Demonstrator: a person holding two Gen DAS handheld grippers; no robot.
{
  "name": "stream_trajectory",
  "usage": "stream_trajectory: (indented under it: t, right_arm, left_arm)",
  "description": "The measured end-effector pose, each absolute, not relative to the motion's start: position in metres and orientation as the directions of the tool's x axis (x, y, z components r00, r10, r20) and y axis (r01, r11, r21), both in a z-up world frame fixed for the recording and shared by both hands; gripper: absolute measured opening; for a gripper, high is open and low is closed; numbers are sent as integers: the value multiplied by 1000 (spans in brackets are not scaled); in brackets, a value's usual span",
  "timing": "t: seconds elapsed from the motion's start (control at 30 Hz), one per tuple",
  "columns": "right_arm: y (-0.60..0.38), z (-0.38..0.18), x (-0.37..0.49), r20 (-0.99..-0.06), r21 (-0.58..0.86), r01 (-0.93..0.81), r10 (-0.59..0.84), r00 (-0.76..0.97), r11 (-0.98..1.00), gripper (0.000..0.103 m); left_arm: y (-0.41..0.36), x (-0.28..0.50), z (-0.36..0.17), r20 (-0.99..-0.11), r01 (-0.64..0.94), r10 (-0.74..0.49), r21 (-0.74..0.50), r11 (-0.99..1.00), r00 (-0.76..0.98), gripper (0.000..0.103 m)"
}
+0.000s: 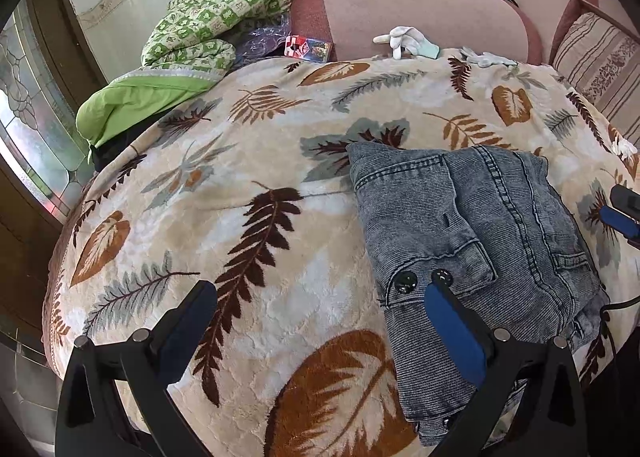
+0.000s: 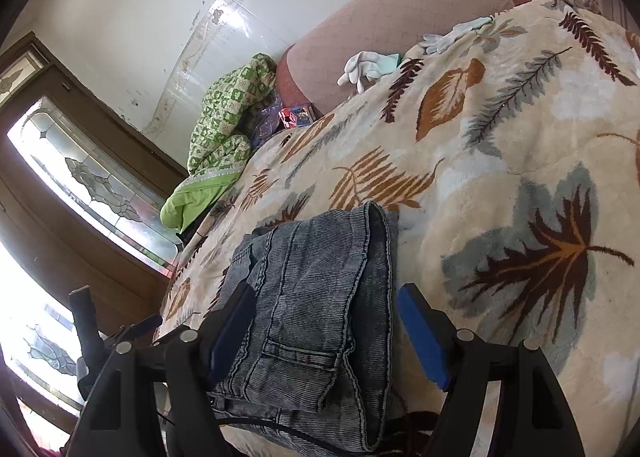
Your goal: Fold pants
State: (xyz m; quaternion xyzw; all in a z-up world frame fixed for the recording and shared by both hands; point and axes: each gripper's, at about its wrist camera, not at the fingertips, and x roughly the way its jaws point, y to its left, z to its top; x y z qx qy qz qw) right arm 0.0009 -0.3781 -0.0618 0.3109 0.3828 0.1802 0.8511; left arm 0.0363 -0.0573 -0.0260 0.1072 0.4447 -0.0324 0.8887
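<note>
Grey denim pants (image 1: 472,257) lie folded in a compact stack on a leaf-patterned blanket (image 1: 248,185); two dark buttons show on the near edge. My left gripper (image 1: 320,293) is open and empty above the blanket, its right finger over the stack's near left edge. In the right wrist view the pants (image 2: 320,305) lie between the fingers of my right gripper (image 2: 326,305), which is open and holds nothing. The right gripper's tip also shows at the left wrist view's right edge (image 1: 624,209).
A green patterned quilt (image 1: 200,29) is piled at the far left of the pink sofa (image 1: 420,17). White gloves (image 1: 404,41) and a small red box (image 1: 306,47) lie by the backrest. A striped cushion (image 1: 600,65) is at right. A glass door (image 2: 80,185) is at left.
</note>
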Motion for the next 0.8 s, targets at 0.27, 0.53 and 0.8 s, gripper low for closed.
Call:
stream_trajectory:
  t: [0.27,0.53,0.8]
  right_arm:
    - [-372,-68,4,-566,652,-54,532,630,756,77]
    - [-370,-69,4,-573,644,-50,524,630,764,77]
    - [-370,-69,4,-572,648,-49,528,628,760,77]
  left_arm:
    - [-50,31,-30,-802,155,28,149,977,597,103]
    - [-42,30,-32,-806,134,12,113,985,592,103]
    - [-53,30,-27,-800,154,0,116,981,601,103]
